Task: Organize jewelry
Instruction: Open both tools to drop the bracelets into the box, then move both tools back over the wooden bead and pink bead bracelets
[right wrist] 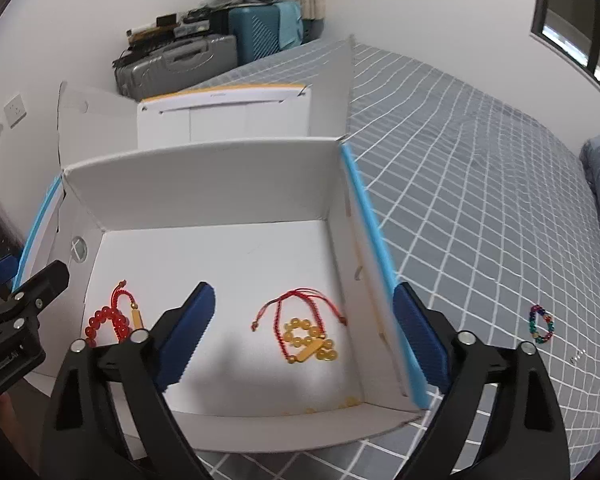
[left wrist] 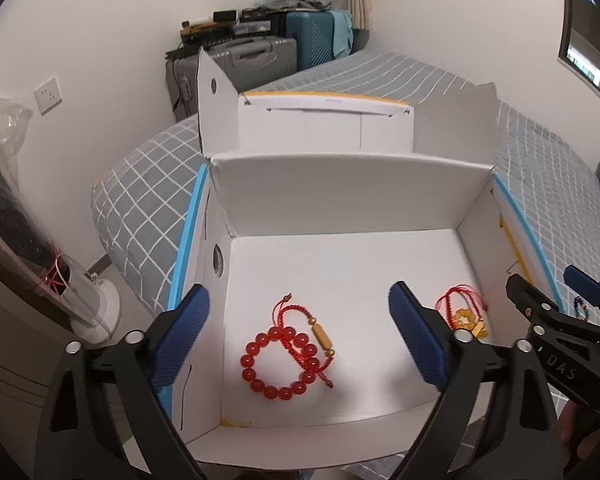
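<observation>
An open white cardboard box (left wrist: 340, 184) (right wrist: 204, 176) sits on the bed. Inside lie a red bead bracelet (left wrist: 282, 364) (right wrist: 104, 322) with a red cord bracelet bearing a gold bar (left wrist: 322, 338), and a yellow bead bracelet with red cord (right wrist: 306, 338) (left wrist: 466, 318). A multicoloured bead bracelet (right wrist: 541, 324) lies on the bedspread right of the box. My left gripper (left wrist: 300, 336) is open and empty above the red beads. My right gripper (right wrist: 304, 340) is open and empty, straddling the box's right wall above the yellow beads.
The box's lid (left wrist: 324, 124) stands up behind it. The grey checked bedspread (right wrist: 480, 184) stretches right. Suitcases (left wrist: 260, 60) stand by the far wall. A small silver item (right wrist: 577, 357) lies near the multicoloured bracelet. A white fan base (left wrist: 96, 312) is on the floor at left.
</observation>
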Available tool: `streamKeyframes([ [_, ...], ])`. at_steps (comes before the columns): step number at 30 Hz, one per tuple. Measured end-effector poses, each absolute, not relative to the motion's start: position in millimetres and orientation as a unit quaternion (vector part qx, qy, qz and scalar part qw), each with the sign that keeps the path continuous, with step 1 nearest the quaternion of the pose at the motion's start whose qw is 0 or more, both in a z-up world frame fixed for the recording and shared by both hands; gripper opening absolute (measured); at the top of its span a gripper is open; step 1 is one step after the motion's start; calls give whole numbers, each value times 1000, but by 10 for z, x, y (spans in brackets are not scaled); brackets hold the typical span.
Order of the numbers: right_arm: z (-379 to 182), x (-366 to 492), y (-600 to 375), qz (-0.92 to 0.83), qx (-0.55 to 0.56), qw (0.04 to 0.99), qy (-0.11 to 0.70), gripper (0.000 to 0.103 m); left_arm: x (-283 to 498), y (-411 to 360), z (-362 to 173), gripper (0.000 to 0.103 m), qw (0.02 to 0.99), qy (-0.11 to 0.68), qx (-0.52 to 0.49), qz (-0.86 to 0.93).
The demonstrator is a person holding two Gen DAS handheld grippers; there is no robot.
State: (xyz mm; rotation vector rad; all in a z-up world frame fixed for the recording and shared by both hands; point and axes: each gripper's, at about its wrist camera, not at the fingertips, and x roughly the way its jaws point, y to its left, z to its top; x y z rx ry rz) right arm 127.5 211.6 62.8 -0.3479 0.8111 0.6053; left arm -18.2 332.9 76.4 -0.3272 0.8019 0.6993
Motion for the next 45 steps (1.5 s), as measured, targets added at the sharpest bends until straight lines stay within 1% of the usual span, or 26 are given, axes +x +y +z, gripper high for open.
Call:
streamKeyframes([
  [6,753,1293,1839,268,-152,874,375,95,-169,3139,868,96,860,366,-149,322],
  [18,968,1287,1148,226,-129,895,362,95,-20,2626,1065,96,884,355,-141,271],
  [25,1045,1310,631,193,-112,906,359,95,127,2166,1124,97,899,353,-121,229],
  [33,934,1367,-146,136,-99,910,379,95,349,1526,1070,97,912,363,-88,171],
  [41,725,1349,-933,92,-80,905,406,95,581,880,845,97,911,393,-56,108],
  [45,590,1362,-1225,81,-65,900,424,95,625,549,695,97,914,395,-39,83],
])
